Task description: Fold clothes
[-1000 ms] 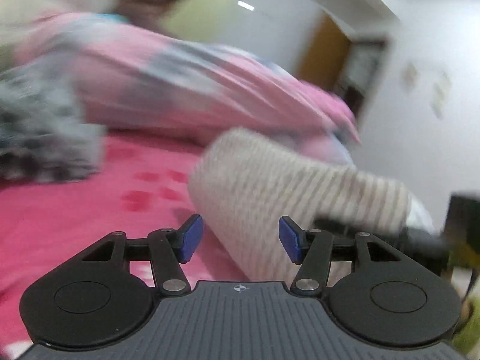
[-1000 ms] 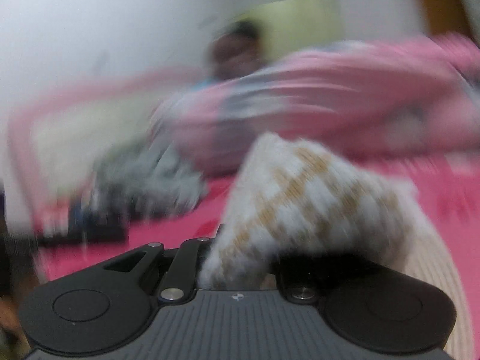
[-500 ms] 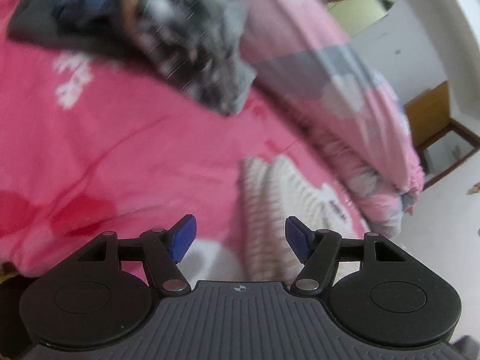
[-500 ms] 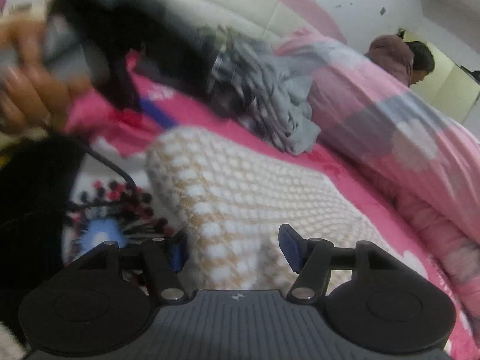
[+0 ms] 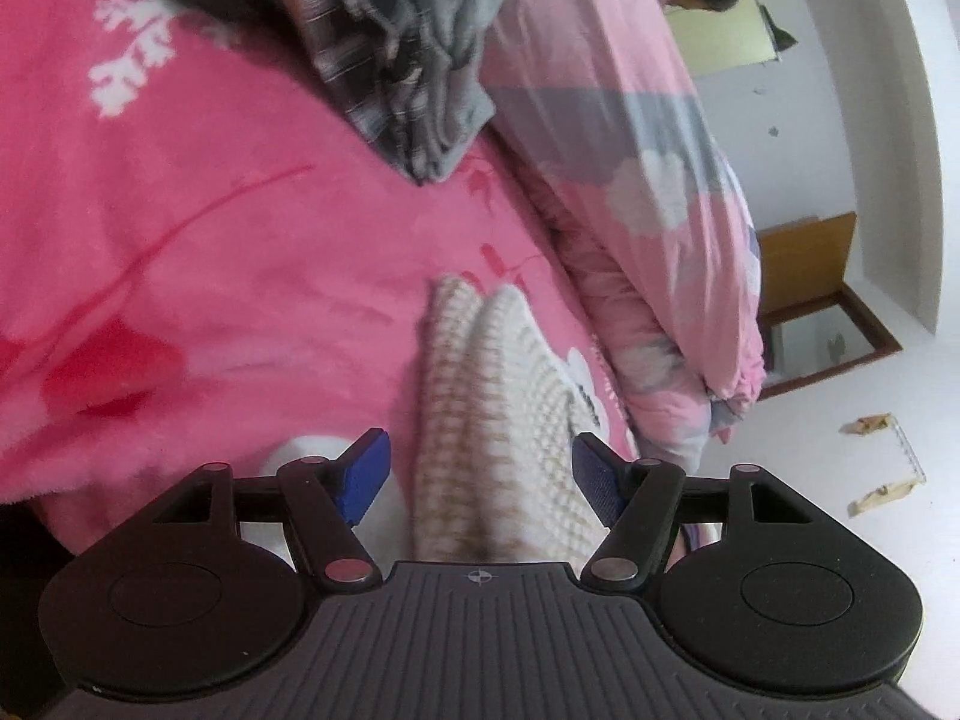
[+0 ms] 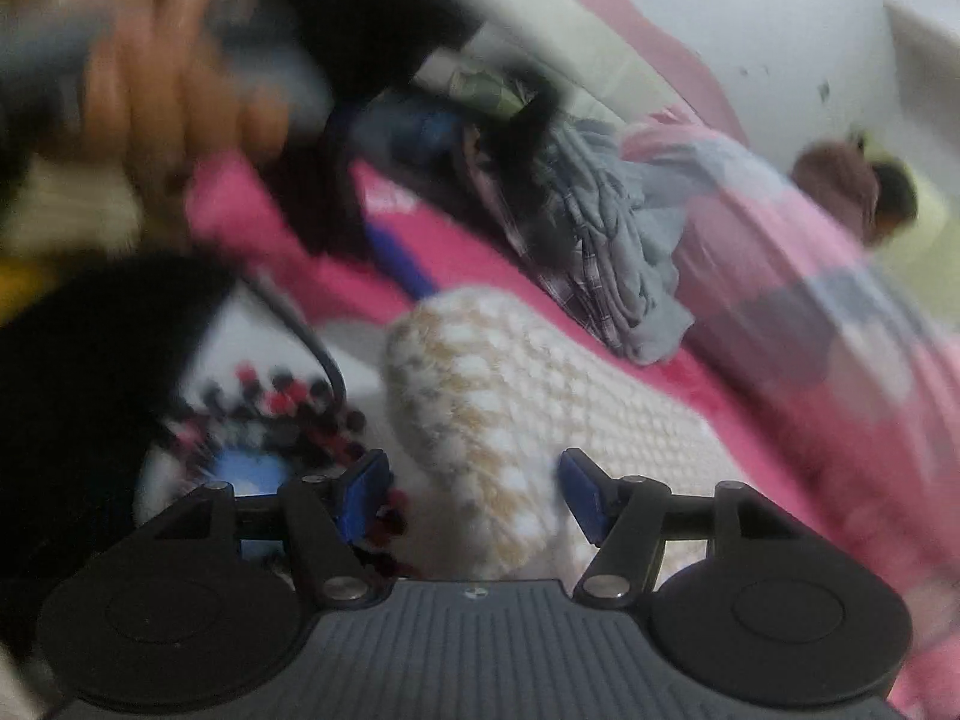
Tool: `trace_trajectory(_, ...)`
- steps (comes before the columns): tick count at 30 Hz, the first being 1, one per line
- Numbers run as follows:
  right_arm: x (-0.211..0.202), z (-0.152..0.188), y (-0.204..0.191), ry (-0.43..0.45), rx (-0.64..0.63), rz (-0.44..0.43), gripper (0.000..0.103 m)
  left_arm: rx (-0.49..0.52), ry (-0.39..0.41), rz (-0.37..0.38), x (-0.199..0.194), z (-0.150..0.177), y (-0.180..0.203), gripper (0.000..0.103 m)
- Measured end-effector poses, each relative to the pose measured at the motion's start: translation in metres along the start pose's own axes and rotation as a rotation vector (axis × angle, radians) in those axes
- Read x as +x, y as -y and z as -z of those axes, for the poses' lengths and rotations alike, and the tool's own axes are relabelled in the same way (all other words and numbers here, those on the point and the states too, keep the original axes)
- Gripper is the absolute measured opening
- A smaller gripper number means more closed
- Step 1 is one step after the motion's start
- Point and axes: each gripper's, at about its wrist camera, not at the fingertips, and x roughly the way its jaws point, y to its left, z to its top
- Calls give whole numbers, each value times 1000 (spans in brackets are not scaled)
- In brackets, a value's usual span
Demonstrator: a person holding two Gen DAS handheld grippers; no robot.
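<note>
A cream knit sweater (image 5: 504, 420) with tan checks is seen lying on the pink bed (image 5: 210, 252), directly ahead of the left gripper (image 5: 480, 474). The jaws of that gripper are held apart; the sweater runs between the blue pads (image 5: 363, 477) but is not pressed by them, a gap being visible on the left side. In the right wrist view the same sweater (image 6: 510, 408) is shown bunched into a rounded fold just ahead of the right gripper (image 6: 474, 495), whose jaws have just been closing and are seen apart, with the knit between the pads (image 6: 585, 495) and no firm clamp visible; this view is blurred. Beyond both grippers a crumpled grey plaid garment (image 5: 402, 60) is heaped on the bed, and to its right a pink and grey quilt (image 5: 636, 168) is piled. To the upper left of the right gripper a blurred hand (image 6: 168, 96) is seen gripping a dark handle. A person (image 6: 852, 192) is partly visible behind the quilt.
</note>
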Motion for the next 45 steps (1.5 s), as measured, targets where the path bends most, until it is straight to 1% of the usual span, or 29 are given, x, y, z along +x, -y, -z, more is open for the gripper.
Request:
trace_trajectory(1,6,0,-2,-10,-10,36,39,27,13,1,-9,-5,9,67)
trace_trajectory(2,6,0,10,-7,69,34,29,64,33,2,-19,-11,21,67)
trace_trajectory(3,0,3,33,16,230,-13,25,100,53,3,-30,-18,32,67)
trace_trajectory(4,-6,7,56,41,386,-59,22,157,87,-1,-46,-26,48,67)
trace_trajectory(5,-12,15,76,73,506,-93,19,223,128,-8,-64,-36,66,68)
trace_trajectory(7,-24,32,114,138,741,-161,17,328,206,-35,-95,-49,96,75)
trace_trajectory(8,-27,41,126,171,837,-193,18,378,245,-49,-110,-55,110,84)
trace_trajectory(9,-30,50,138,205,931,-225,18,418,263,-61,-118,-57,120,92)
trace_trajectory(10,-30,57,143,235,1002,-256,18,446,260,-66,-119,-56,125,95)
trace_trajectory(11,-27,59,139,232,1011,-261,18,454,234,-70,-113,-53,124,98)
trace_trajectory(12,-24,60,135,228,1020,-267,18,431,181,-69,-100,-47,116,98)
trace_trajectory(14,-18,62,126,221,1028,-273,20,338,44,-50,-64,-34,90,98)
trace_trajectory(16,-23,49,101,193,859,-214,24,206,-52,-39,-25,-21,52,97)
trace_trajectory(17,-25,42,88,179,775,-185,28,141,-93,-36,-7,-16,33,96)
trace_trajectory(20,-34,23,52,142,533,-105,36,27,-164,1,26,-7,-4,96)
trace_trajectory(22,-57,34,64,193,572,-167,40,15,-186,49,33,-5,-12,97)
trace_trajectory(24,-81,51,83,238,637,-194,40,16,-206,89,35,-7,-14,97)
trace_trajectory(25,-90,61,96,247,681,-180,40,13,-214,108,35,-8,-15,97)
trace_trajectory(28,-105,82,134,249,819,-93,40,-14,-224,168,32,-11,-20,97)
trace_trajectory(30,-97,92,157,204,873,8,40,-25,-230,191,33,-9,-21,98)
trace_trajectory(32,-72,98,169,113,857,92,40,-33,-246,196,37,-9,-22,99)
trace_trajectory(34,-27,117,167,-66,842,120,40,-49,-261,196,41,-10,-25,99)
trace_trajectory(35,-6,127,166,-140,834,133,42,-58,-268,196,44,-11,-26,99)
trace_trajectory(36,-3,134,162,-93,834,142,43,-64,-270,199,46,-12,-26,99)
trace_trajectory(39,-11,120,165,-124,823,153,43,-53,-261,229,48,-19,-21,102)
trace_trajectory(40,-15,115,165,-129,822,154,43,-34,-267,219,52,-20,-18,103)
trace_trajectory(42,-24,110,165,-99,836,149,43,13,-289,187,60,-21,-11,103)
trace_trajectory(43,-27,108,166,-82,844,148,43,40,-316,164,66,-19,-8,103)
trace_trajectory(45,-26,112,165,-83,846,166,43,96,-382,111,80,-12,-2,102)
